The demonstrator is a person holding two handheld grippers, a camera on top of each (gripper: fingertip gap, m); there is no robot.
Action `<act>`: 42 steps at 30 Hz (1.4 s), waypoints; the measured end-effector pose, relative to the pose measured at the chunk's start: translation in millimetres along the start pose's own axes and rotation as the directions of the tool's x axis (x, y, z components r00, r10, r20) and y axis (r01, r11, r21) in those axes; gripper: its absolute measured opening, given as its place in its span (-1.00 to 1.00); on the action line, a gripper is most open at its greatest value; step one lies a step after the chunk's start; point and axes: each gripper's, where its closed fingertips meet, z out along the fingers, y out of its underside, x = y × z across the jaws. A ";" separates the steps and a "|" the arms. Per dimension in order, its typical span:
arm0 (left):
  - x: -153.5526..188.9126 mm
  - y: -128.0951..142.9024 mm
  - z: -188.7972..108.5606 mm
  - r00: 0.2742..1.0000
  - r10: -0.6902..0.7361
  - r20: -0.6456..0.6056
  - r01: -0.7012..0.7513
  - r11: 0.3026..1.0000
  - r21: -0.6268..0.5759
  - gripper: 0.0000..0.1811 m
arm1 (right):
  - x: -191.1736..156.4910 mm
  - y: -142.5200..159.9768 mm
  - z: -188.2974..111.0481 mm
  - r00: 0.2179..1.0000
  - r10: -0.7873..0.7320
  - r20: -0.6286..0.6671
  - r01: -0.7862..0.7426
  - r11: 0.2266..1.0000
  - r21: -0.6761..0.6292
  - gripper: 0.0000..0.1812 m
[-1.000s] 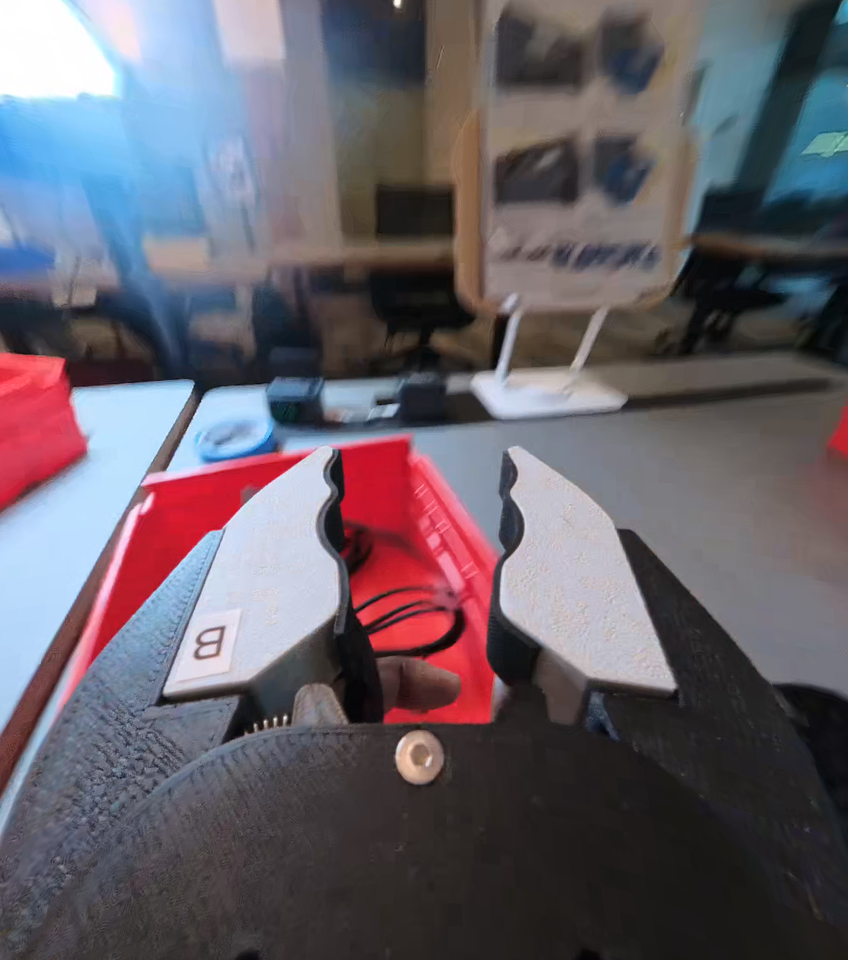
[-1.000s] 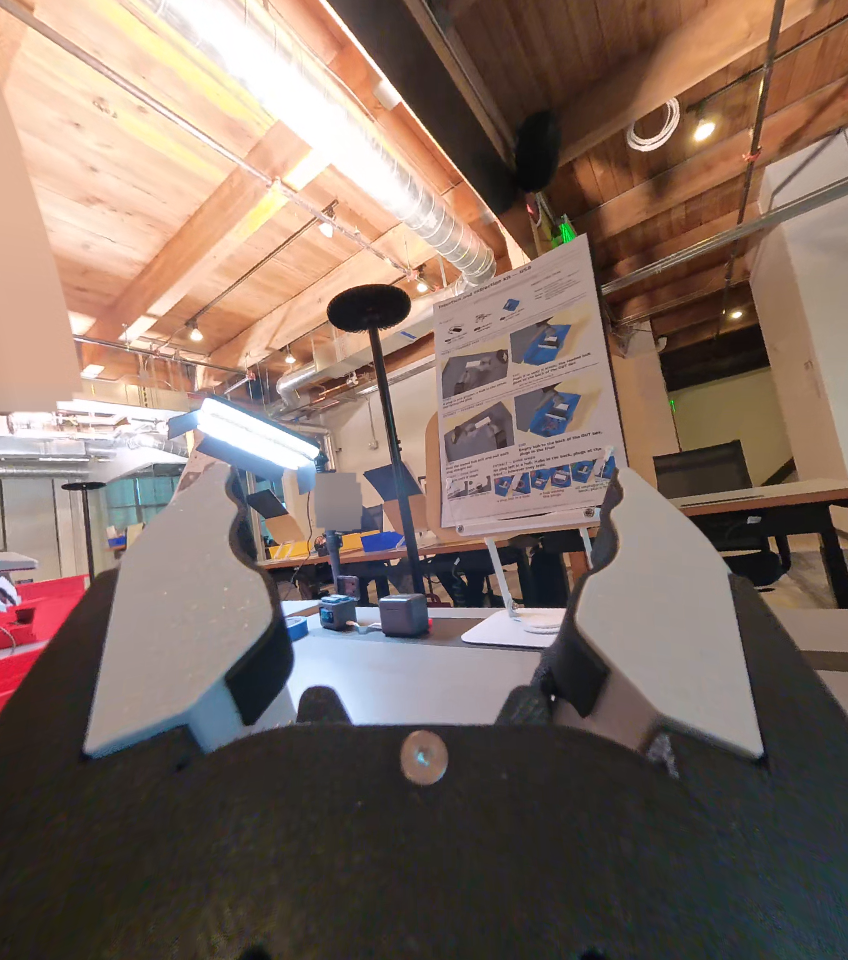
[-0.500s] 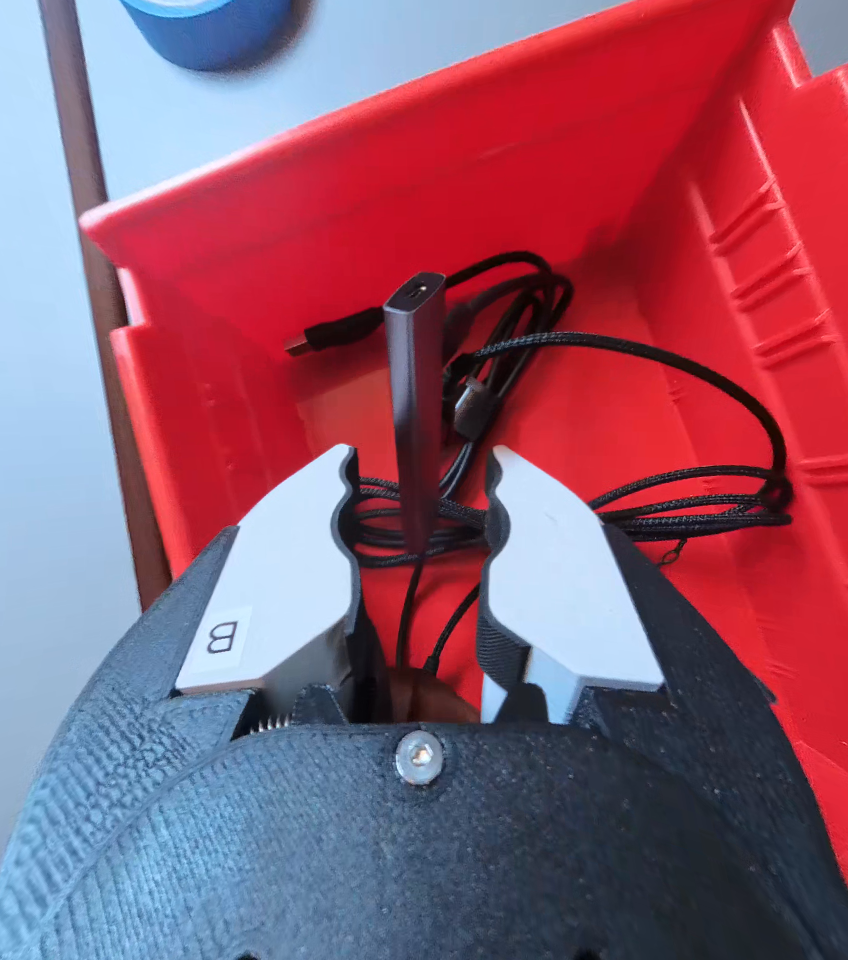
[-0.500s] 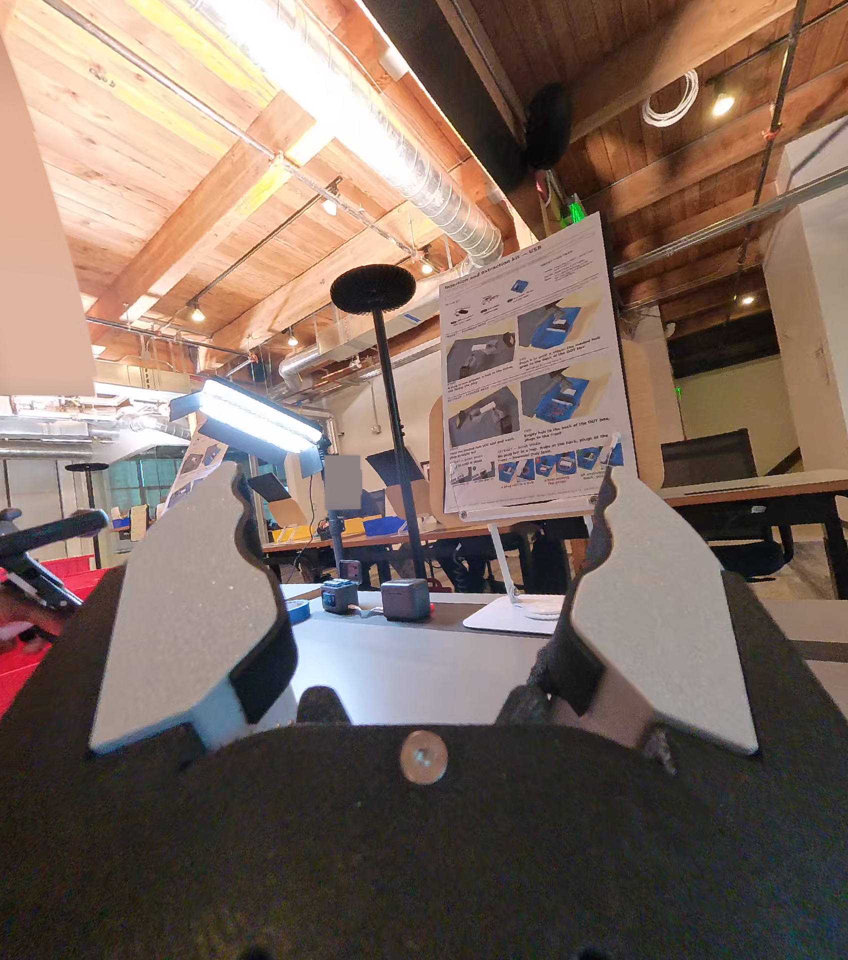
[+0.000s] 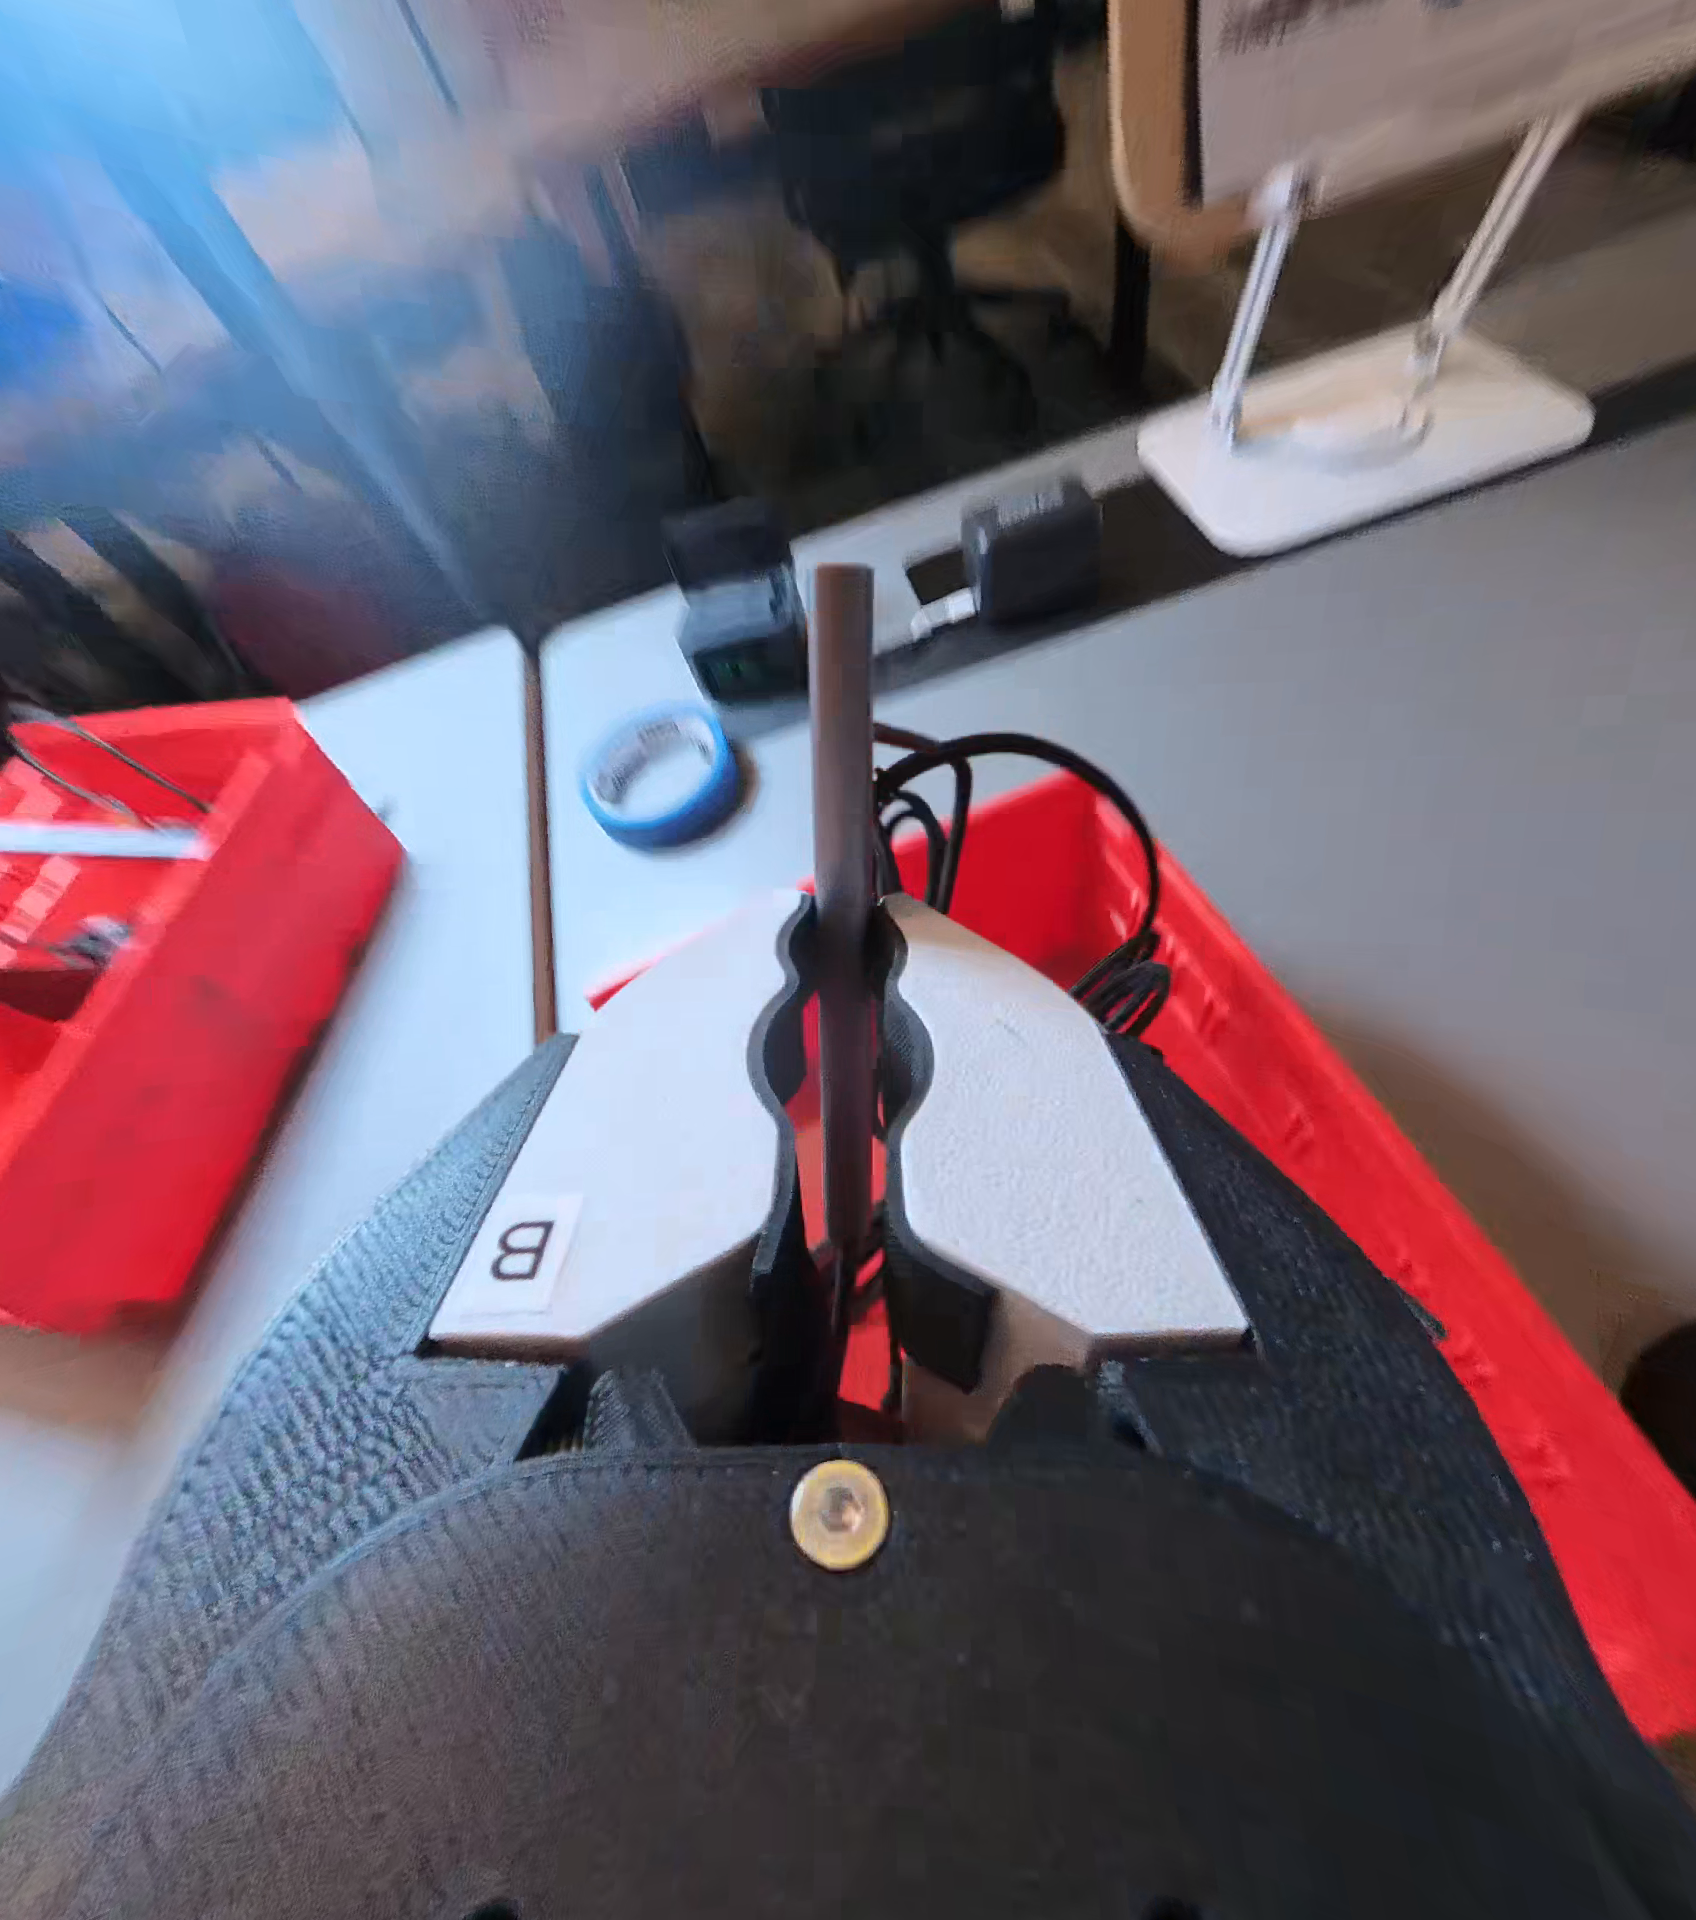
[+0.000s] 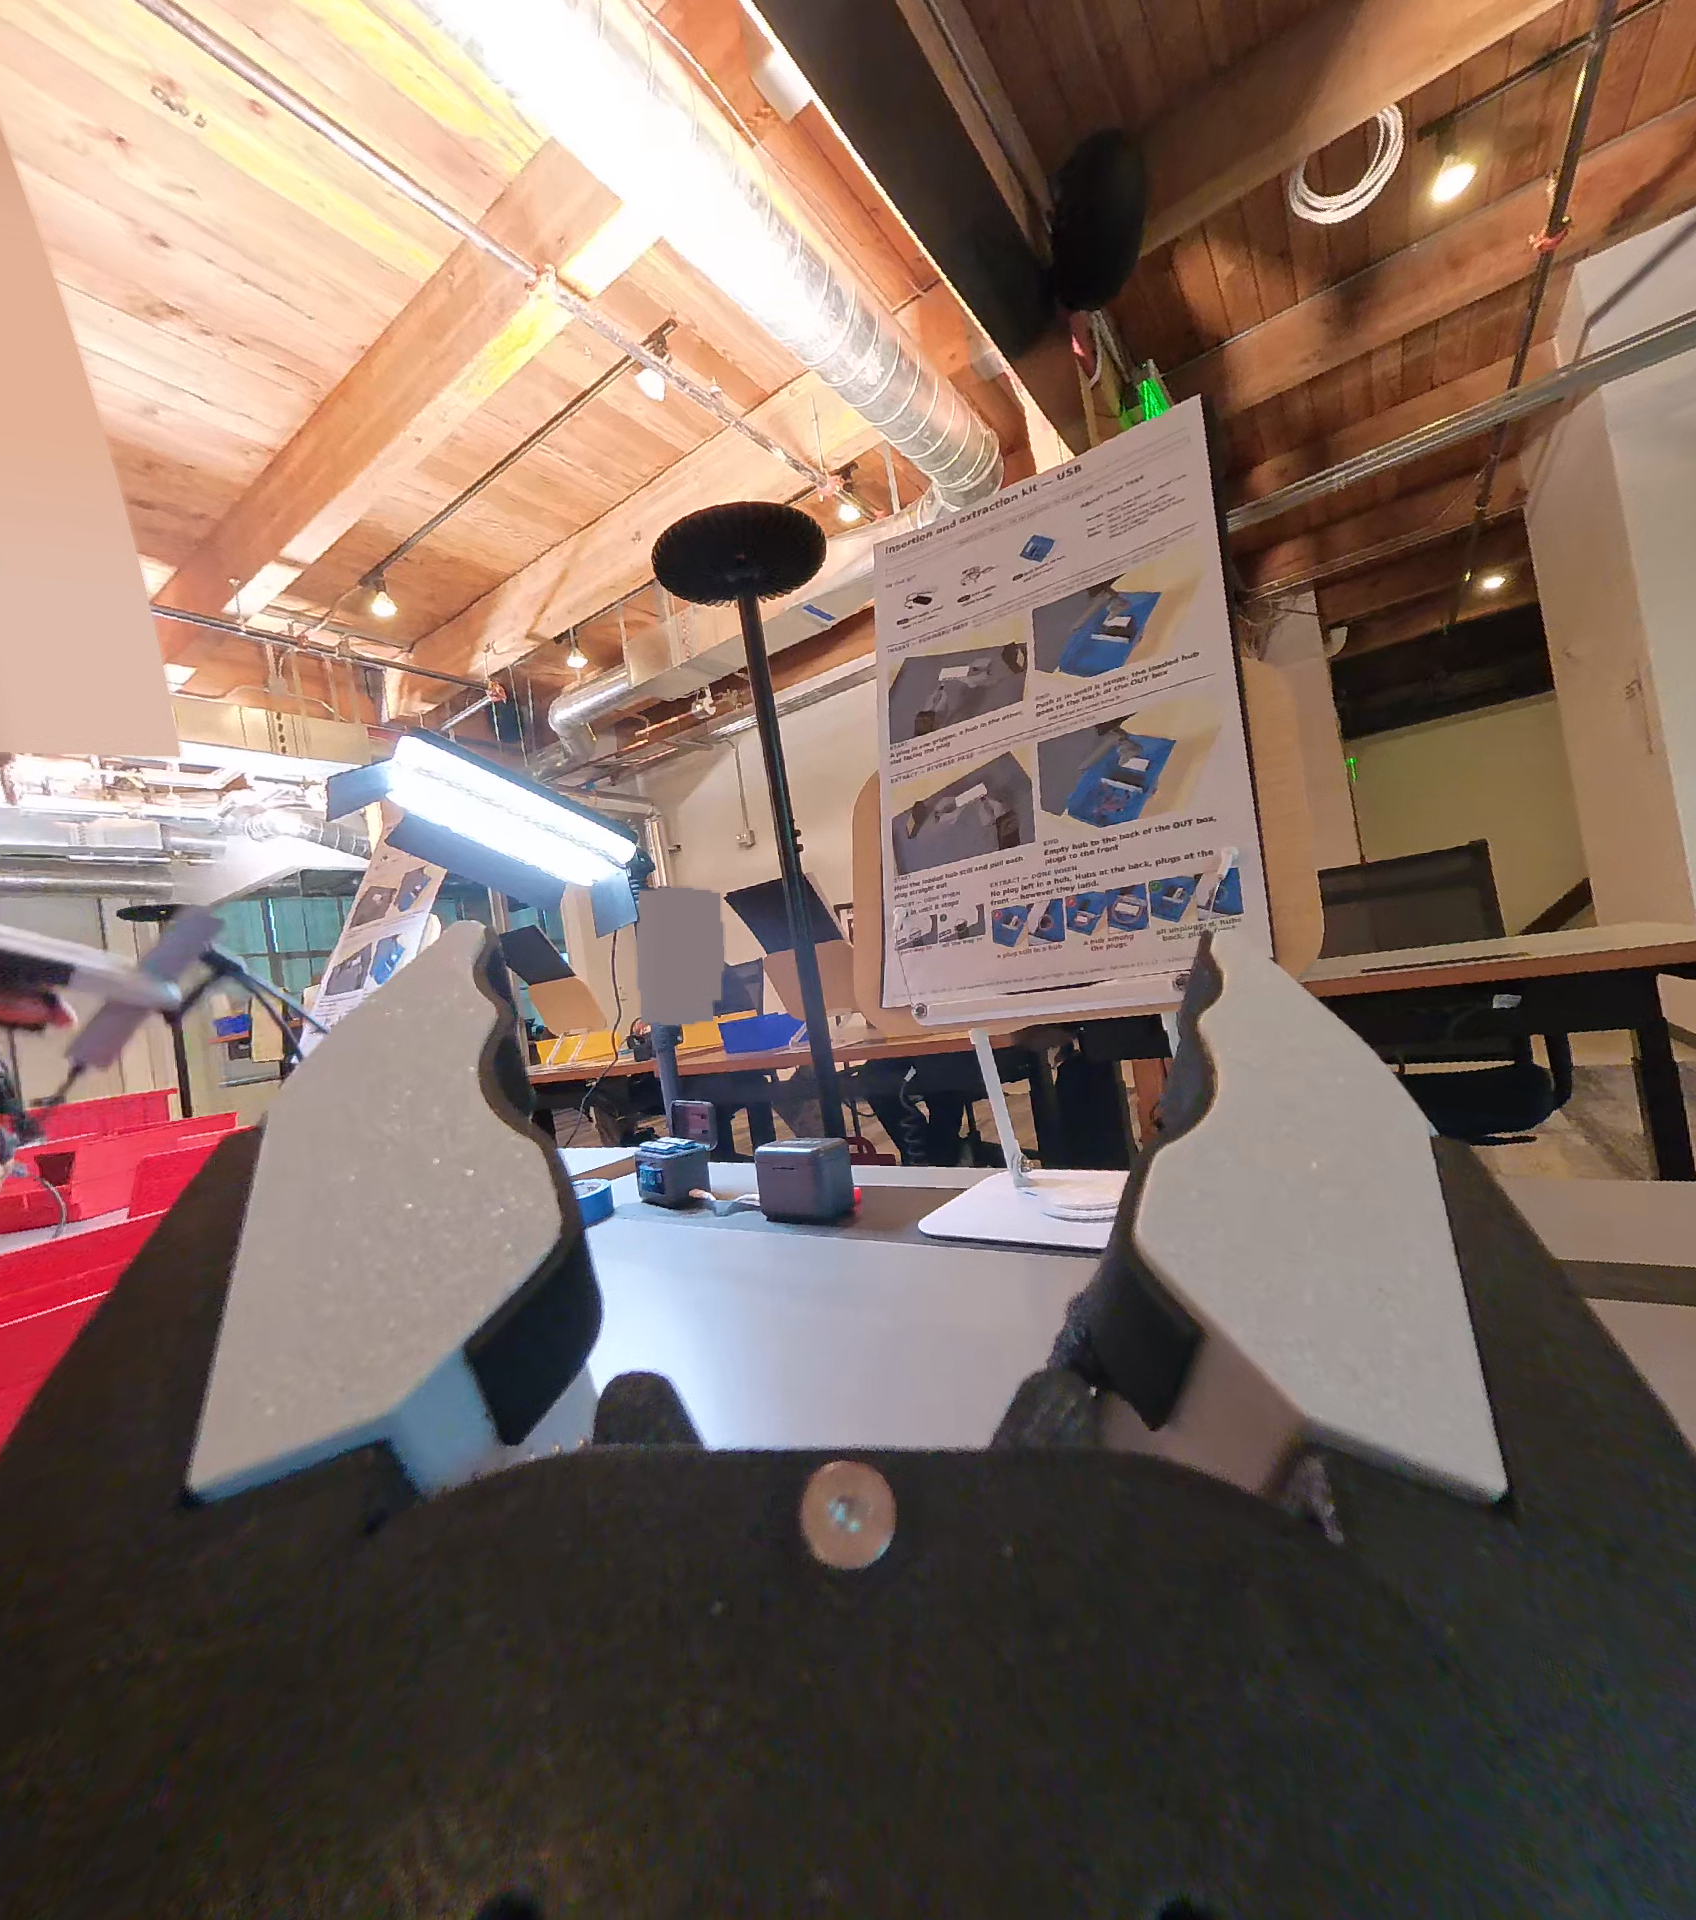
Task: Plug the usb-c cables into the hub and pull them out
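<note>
In the left wrist view my left gripper (image 5: 839,935) is shut on a slim dark grey hub (image 5: 842,748), which sticks out forward and up between the fingers above the red bin (image 5: 1343,1122). Black usb-c cables (image 5: 1052,790) hang from it, looping over the bin's far rim. In the right wrist view my right gripper (image 6: 849,997) is open and empty, low over the grey table (image 6: 823,1309) and pointing at the room. The left gripper with the hub (image 6: 137,987) shows blurred at that view's far left, above red bins.
A second red bin (image 5: 96,997) with parts stands left. A blue tape roll (image 5: 662,774), two small dark cubes (image 5: 1031,545) and a white stand base (image 5: 1363,436) holding an instruction sheet (image 6: 1052,717) sit at the table's back. A seam (image 5: 540,831) divides the two tabletops. My hands' fingertips stand some 50 centimetres from each other.
My left gripper has closed on the hub and lifted it out of the red bin, tilting up to face the room. The right gripper has barely moved.
</note>
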 end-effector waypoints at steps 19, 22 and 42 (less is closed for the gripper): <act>227.8 -251.0 -131.4 0.909 0.409 -0.084 -0.223 0.646 0.730 -0.90 | -4.3 -1.6 -0.1 0.999 -0.036 0.013 0.036 0.999 -0.006 0.32; 287.0 -213.9 -106.3 0.877 0.424 -0.225 -0.155 0.695 0.702 -0.89 | -2.0 -7.2 -1.6 0.999 -0.034 0.001 0.034 0.999 0.017 0.33; 385.5 17.4 13.3 0.613 -0.198 -0.765 0.478 0.864 0.160 -0.89 | -43.2 -41.5 -11.8 0.920 -0.391 0.031 0.385 0.914 0.129 -0.01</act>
